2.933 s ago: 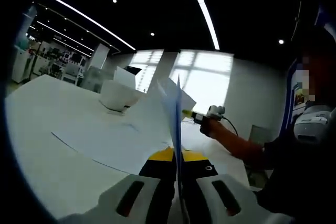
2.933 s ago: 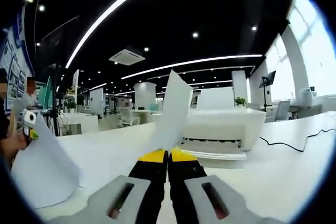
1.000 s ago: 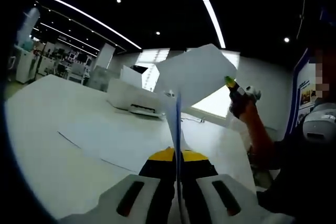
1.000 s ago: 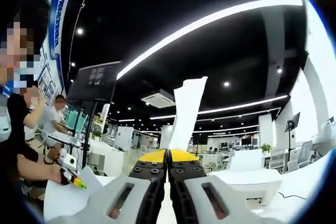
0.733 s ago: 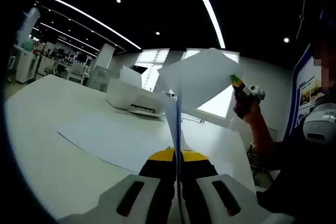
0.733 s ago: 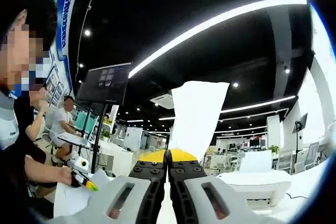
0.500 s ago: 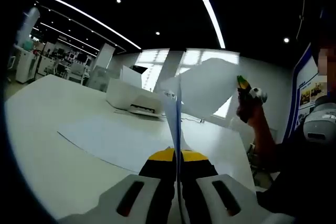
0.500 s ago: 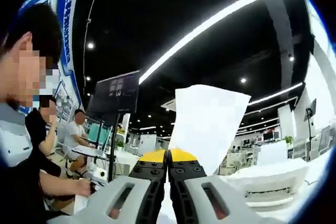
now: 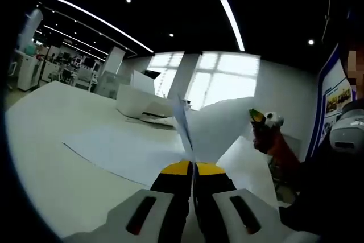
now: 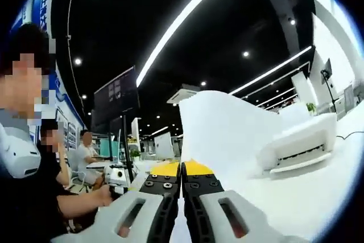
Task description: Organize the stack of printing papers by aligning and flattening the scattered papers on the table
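Both the left claw [image 9: 192, 169] and the right claw [image 10: 181, 168] pinch one bowed white paper sheet [image 9: 213, 132]; its far edge blurs against bright windows [image 9: 219, 81].

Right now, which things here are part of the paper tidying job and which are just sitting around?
Part of the job:
- held sheet, pinched in the left claw and the right claw
- sheets lying flat on the table

Just there:
- printer
- monitor on a stand
- seated person
- cable
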